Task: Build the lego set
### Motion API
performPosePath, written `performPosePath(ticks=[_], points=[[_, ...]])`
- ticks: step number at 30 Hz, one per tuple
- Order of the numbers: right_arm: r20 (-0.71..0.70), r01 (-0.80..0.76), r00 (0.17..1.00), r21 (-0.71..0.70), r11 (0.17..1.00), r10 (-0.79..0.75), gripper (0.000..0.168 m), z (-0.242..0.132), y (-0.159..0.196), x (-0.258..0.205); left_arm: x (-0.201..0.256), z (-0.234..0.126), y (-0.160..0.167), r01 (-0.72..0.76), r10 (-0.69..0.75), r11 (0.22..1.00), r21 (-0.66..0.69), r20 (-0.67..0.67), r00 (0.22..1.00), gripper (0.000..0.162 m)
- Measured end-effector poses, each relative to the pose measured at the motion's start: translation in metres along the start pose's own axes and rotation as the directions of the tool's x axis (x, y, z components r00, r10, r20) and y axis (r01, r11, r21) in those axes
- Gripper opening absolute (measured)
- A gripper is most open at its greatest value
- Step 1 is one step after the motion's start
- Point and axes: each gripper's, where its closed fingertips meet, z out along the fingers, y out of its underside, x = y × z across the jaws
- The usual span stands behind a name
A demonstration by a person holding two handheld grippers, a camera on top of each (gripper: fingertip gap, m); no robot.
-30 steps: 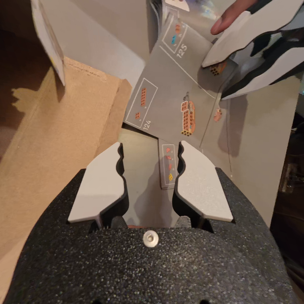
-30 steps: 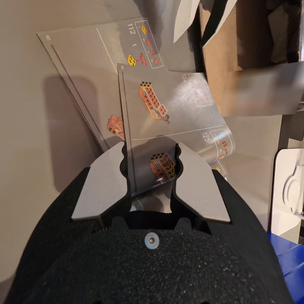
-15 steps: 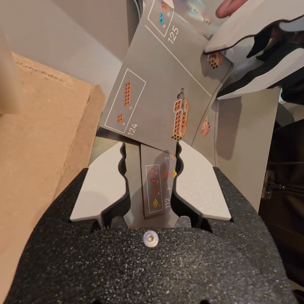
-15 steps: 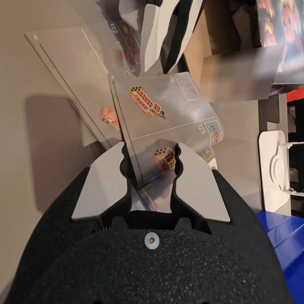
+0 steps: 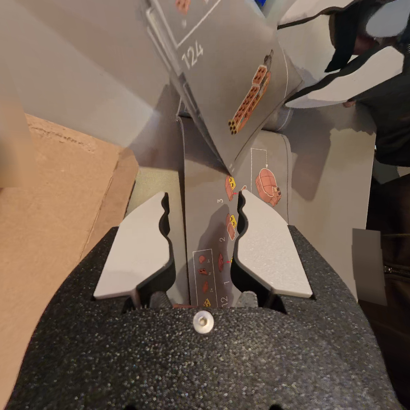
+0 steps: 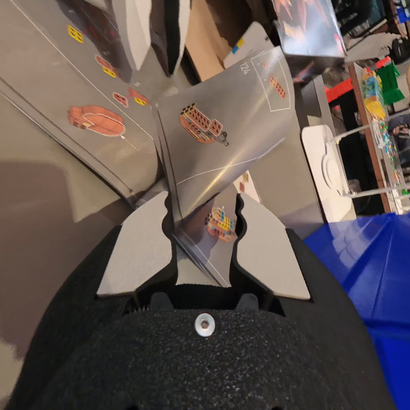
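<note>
A grey instruction booklet lies open on the grey table. One page (image 5: 221, 77) is lifted and curls upward; it also shows in the right wrist view (image 6: 221, 144). My right gripper (image 6: 202, 199) is open, with the lower edge of that page passing between its fingers and leaning on the left one. In the left wrist view the right gripper (image 5: 282, 64) is at the upper right with the page corner between its fingers. My left gripper (image 5: 203, 195) is open and empty, low over the flat page (image 5: 208, 221) underneath. It shows at the top of the right wrist view (image 6: 154, 71).
A brown cardboard box (image 5: 55, 199) lies to the left of the booklet. A blue bin (image 6: 355, 266) and a white stand (image 6: 321, 166) are to the right. A printed set box (image 6: 310, 26) and a shelf of coloured bricks (image 6: 377, 88) are behind. A person's dark clothing (image 5: 395, 244) is at the right edge.
The right gripper has risen and tipped the page up from nearly flat to curled and raised. The left gripper has moved forward over the page underneath. Both stay open.
</note>
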Motion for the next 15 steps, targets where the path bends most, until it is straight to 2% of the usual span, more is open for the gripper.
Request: performPosePath(ticks=[5, 11, 13, 15], points=[[-0.104, -0.184, 0.978, -0.022, 0.983, 0.181, 0.056, -0.013, 0.032, 0.013, 0.0, -0.005, -0.008, -0.031, 0.03, 0.999, 0.04, 0.016, 0.999, 0.059], [-0.217, -0.417, 0.89, -0.035, 0.908, 0.4, 0.056, -0.041, 0.075, 0.015, 0.002, -0.009, -0.015, -0.046, 0.044, 0.996, 0.078, 0.018, 0.999, 0.059], [-0.228, -0.441, 0.878, -0.048, 0.896, 0.42, 0.054, -0.053, 0.081, 0.008, 0.001, -0.01, -0.016, -0.051, 0.049, 0.995, 0.084, 0.027, 0.998, 0.059], [-0.232, -0.402, 0.895, -0.048, 0.914, 0.381, 0.053, -0.062, 0.078, 0.002, 0.0, -0.011, -0.018, -0.058, 0.055, 0.994, 0.093, 0.036, 0.998, 0.059]])
